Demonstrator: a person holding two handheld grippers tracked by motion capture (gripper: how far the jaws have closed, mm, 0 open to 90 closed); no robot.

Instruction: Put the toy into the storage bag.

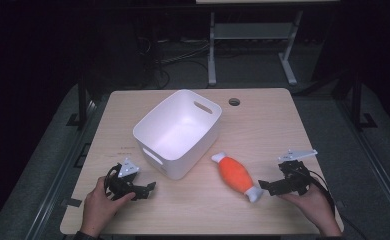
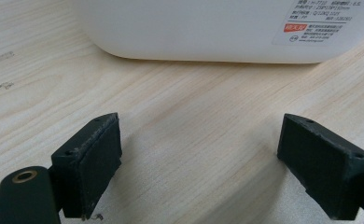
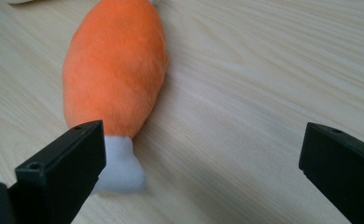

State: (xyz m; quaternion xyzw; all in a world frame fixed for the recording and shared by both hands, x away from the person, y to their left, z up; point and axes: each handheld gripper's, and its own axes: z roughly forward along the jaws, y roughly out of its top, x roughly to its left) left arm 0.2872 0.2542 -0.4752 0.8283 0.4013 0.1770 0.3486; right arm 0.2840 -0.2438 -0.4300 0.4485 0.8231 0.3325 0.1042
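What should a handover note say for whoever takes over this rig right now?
Left tongs: open, empty, resting on the table near the white bin.
Right tongs: open wide, holding nothing, at the white end of the orange plush toy.
Toy: lying flat on the table beside the bin, not inside it.
Bin: upright, nothing visible inside.
Done: nothing placed in the bin.
Left: probably grip the toy and put it in the bin.

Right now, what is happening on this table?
A person holds a gripper in each hand at a wooden table. The right gripper is open beside the white end of an orange plush toy, which lies flat on the table; nothing is gripped. The left gripper is also open and empty, resting near a white bin that looks empty.
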